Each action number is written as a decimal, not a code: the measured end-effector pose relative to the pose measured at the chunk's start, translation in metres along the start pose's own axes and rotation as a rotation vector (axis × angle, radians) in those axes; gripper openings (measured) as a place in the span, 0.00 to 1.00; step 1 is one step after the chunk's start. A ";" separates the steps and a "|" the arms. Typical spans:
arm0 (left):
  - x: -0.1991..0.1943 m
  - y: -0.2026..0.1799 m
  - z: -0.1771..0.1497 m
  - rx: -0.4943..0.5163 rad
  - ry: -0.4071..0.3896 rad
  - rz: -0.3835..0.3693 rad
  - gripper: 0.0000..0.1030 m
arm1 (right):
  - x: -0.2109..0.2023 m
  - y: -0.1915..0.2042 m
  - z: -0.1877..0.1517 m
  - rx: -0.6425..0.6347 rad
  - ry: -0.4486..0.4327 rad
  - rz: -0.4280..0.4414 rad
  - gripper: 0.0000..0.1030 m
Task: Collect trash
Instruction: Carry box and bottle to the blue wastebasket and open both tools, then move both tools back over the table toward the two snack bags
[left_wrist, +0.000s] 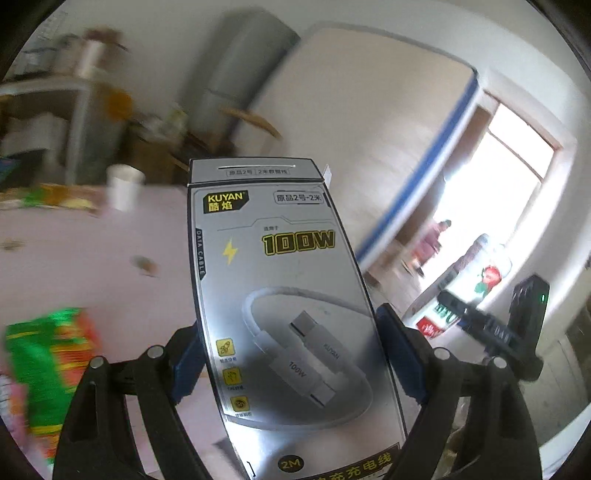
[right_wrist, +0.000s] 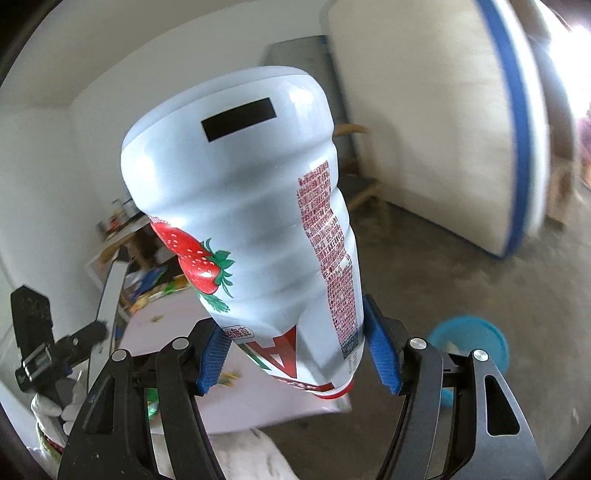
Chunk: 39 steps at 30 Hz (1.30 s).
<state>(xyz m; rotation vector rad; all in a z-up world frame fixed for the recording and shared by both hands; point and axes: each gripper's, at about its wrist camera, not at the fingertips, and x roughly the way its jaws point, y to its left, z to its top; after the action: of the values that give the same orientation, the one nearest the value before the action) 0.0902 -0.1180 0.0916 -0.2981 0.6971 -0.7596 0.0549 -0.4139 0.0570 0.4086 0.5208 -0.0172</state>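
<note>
My left gripper (left_wrist: 291, 350) is shut on a silver data-cable box (left_wrist: 280, 288) marked 100W. The blue pads press its two long edges and the box points away from the camera, over the pink table (left_wrist: 74, 258). My right gripper (right_wrist: 297, 354) is shut on a white plastic drink bottle (right_wrist: 251, 206) printed with strawberries. Its red cap end is toward the camera and its base points up and away. The same bottle (left_wrist: 484, 273) shows at the right of the left wrist view. A paper cup (left_wrist: 123, 188) and a green snack bag (left_wrist: 48, 354) lie on the table.
A blue basin (right_wrist: 469, 343) sits on the concrete floor to the right. A mattress with a blue edge (right_wrist: 424, 129) leans on the wall beside a grey fridge (left_wrist: 236, 74). A person (left_wrist: 432, 240) stands in the bright doorway. A white-gloved hand (right_wrist: 51, 410) is at lower left.
</note>
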 end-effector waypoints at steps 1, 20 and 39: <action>0.019 -0.007 0.002 0.006 0.034 -0.010 0.81 | -0.001 -0.011 -0.003 0.024 0.004 -0.014 0.61; 0.390 -0.131 -0.011 0.112 0.407 0.005 0.85 | 0.095 -0.229 -0.030 0.531 0.077 -0.187 0.62; 0.345 -0.091 -0.011 -0.027 0.360 -0.095 0.90 | 0.123 -0.283 -0.128 0.689 0.236 -0.272 0.73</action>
<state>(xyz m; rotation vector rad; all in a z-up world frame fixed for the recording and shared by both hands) 0.2134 -0.4282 -0.0340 -0.2219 1.0391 -0.9059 0.0665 -0.6147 -0.2100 1.0170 0.7988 -0.4236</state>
